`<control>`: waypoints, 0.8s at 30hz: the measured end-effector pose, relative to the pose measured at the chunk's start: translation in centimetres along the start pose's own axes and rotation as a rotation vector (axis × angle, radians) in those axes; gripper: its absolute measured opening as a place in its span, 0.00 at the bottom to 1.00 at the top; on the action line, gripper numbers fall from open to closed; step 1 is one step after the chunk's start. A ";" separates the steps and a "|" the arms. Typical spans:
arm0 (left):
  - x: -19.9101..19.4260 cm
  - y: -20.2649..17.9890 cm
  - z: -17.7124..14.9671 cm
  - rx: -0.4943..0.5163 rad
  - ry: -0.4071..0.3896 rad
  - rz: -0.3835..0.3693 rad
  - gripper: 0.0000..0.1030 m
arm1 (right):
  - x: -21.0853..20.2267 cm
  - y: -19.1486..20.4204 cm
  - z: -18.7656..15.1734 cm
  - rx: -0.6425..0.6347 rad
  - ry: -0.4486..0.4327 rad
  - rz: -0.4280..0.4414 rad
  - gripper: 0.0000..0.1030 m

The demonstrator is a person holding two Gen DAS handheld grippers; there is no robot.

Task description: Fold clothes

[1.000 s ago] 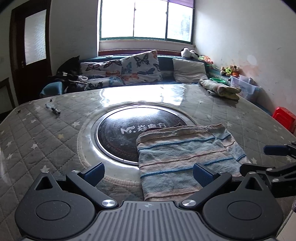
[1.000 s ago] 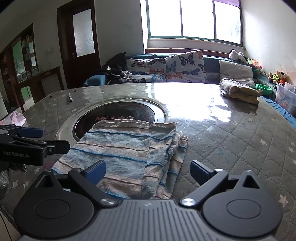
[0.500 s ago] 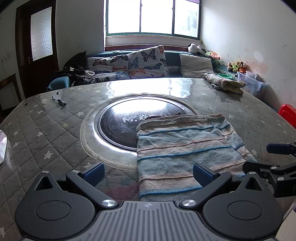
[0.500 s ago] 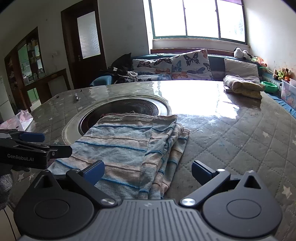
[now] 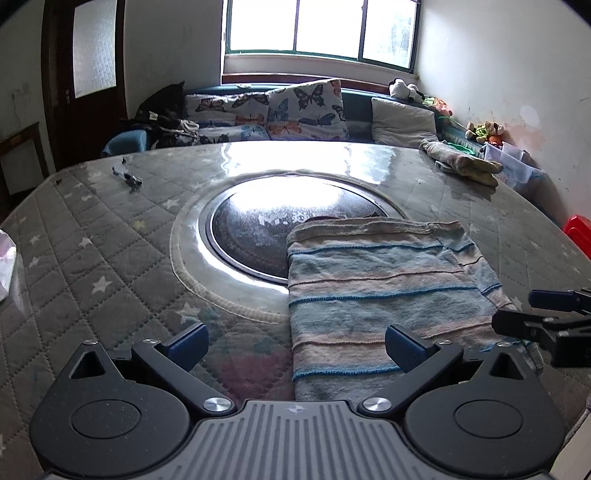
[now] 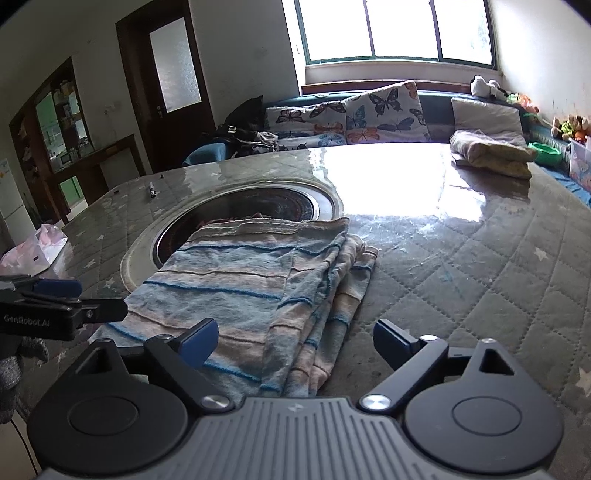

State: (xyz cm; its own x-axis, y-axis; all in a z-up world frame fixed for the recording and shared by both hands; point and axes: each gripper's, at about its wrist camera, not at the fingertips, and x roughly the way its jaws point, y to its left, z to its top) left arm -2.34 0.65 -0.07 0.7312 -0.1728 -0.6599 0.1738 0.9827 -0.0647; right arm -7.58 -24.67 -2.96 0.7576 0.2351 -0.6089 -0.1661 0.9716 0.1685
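In the left wrist view, the left gripper [image 5: 293, 341] is held open above the near edge of the blue-and-pink striped folded cloth [image 5: 373, 288] on the grey quilted star-patterned table [image 5: 92, 258]; that edge should be pinched squarely. In the right wrist view, the right gripper [image 6: 295, 338], whose jaws have just been closing slightly, is seen open and empty over the cloth's layered right edge, where all layers should be caught together.

Tabletop [image 5: 92, 236]: grey quilted cover with pale stars under a glossy sheet, strong window glare. Round dark inset [image 5: 255, 229] at centre, metal rim. Small dark object [image 5: 131, 180] far left; too small to identify. Pink-white bag [image 6: 35, 245] at left edge. Sofa [image 6: 439, 107] behind with butterfly cushions [image 6: 384, 114], grey pillow [image 6: 487, 118], black bag [image 6: 245, 118]. Plush toys [image 5: 484, 131] and clear bin [image 5: 513, 166] along right wall. Red stool [image 5: 578, 234]. Dark door [image 6: 166, 81]; window [image 5: 321, 27].
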 end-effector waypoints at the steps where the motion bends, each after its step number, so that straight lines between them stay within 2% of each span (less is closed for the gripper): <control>1: 0.2 0.1 0.1 -0.003 0.005 -0.002 1.00 | 0.3 -0.3 0.1 0.007 0.005 0.002 0.90; 12: 2.5 0.5 1.1 -0.007 0.046 -0.056 0.99 | 3.5 -2.8 1.7 0.112 0.049 0.031 0.81; 16: 3.0 0.6 1.3 -0.008 0.055 -0.067 0.95 | 4.4 -3.3 2.3 0.134 0.051 0.037 0.79; 21: 3.7 0.9 1.6 -0.022 0.077 -0.103 0.89 | 5.0 -3.1 2.6 0.129 0.052 0.049 0.71; 24: 4.2 0.9 1.7 -0.026 0.089 -0.106 0.86 | 5.3 -3.1 2.9 0.133 0.056 0.071 0.59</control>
State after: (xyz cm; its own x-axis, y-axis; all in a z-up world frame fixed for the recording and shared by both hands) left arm 2.00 0.75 -1.62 0.6484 -0.2702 -0.7118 0.2290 0.9608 -0.1562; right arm -1.26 -26.52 -4.45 0.7096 0.3083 -0.6336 -0.1303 0.9411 0.3120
